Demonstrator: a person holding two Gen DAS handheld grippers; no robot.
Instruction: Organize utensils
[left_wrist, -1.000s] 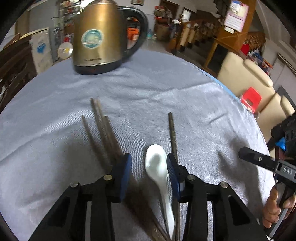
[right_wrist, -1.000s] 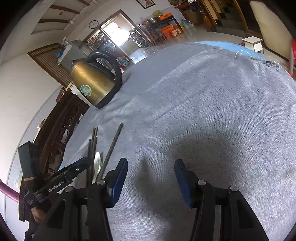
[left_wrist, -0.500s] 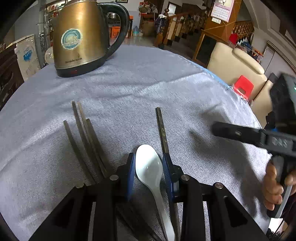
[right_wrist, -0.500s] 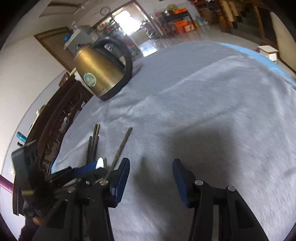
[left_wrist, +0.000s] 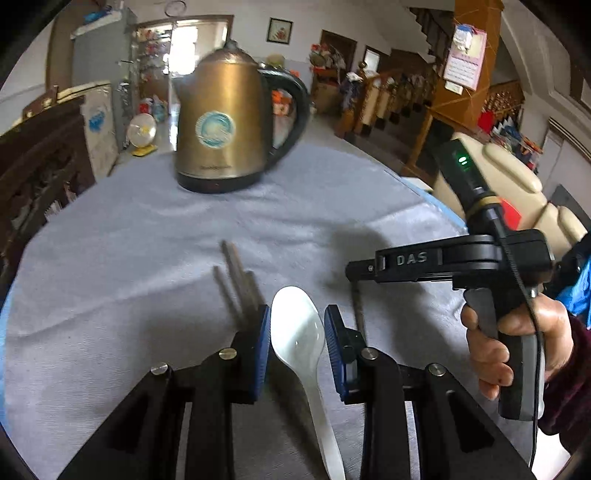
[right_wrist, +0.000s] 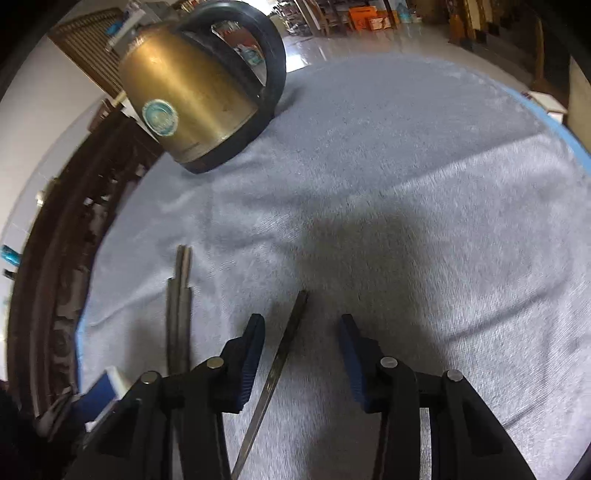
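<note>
A white ceramic spoon (left_wrist: 300, 347) sits between the blue pads of my left gripper (left_wrist: 297, 321), which is shut on its bowl and holds it just above the grey cloth. A bundle of dark chopsticks (left_wrist: 240, 284) lies to its left, also seen in the right wrist view as the bundle (right_wrist: 179, 306). One single dark chopstick (right_wrist: 284, 350) lies apart on the cloth. My right gripper (right_wrist: 301, 325) straddles it, jaws closing, pads clear of the stick on both sides. In the left wrist view a hand (left_wrist: 517, 332) holds that right gripper's body (left_wrist: 443, 262).
A brass-coloured electric kettle (left_wrist: 225, 129) with a black handle stands at the far side of the round table (right_wrist: 406, 166), which is covered in grey cloth. Dark wooden chairs stand beyond the left edge, a cream sofa (left_wrist: 517, 177) to the right.
My left gripper has shut on the spoon and lifted it slightly. My right gripper has swung leftward until it straddles the single chopstick, and its jaws have narrowed.
</note>
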